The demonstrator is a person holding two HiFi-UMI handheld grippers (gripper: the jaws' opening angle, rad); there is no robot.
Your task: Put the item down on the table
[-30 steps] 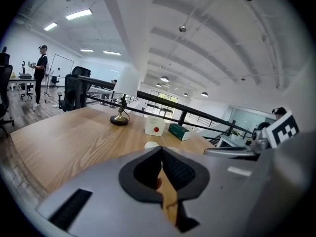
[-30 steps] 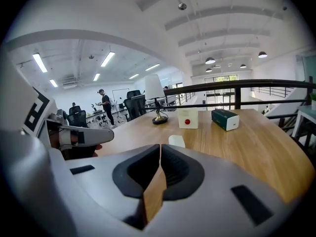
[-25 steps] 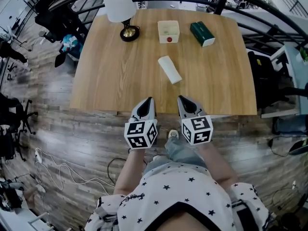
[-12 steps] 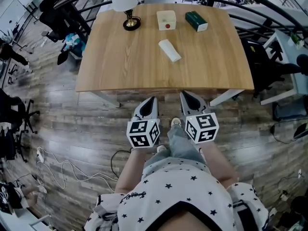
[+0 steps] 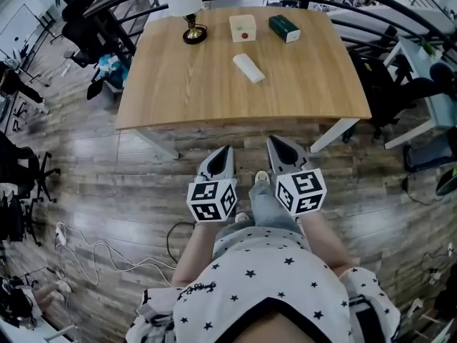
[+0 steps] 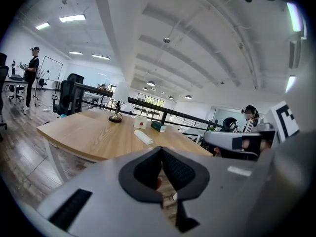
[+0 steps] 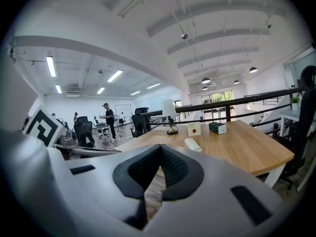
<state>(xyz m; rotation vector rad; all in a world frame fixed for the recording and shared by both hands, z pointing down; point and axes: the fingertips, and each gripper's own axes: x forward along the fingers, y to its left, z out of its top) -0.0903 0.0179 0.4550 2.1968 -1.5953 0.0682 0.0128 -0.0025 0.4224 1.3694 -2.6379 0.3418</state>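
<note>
Hanging side by side over the wood floor (image 5: pixel 107 184), short of the table (image 5: pixel 178 84) edge: left gripper (image 5: pixel 224 151) and right gripper (image 5: pixel 274 143), each with jaws pressing together and clasping nothing. Lying flat on the tabletop, well apart from both: white oblong item (image 5: pixel 248 68). Standing beyond it along the far edge: lamp (image 5: pixel 187 9), cream box with red dot (image 5: pixel 243 28), green box (image 5: pixel 284 28).
</note>
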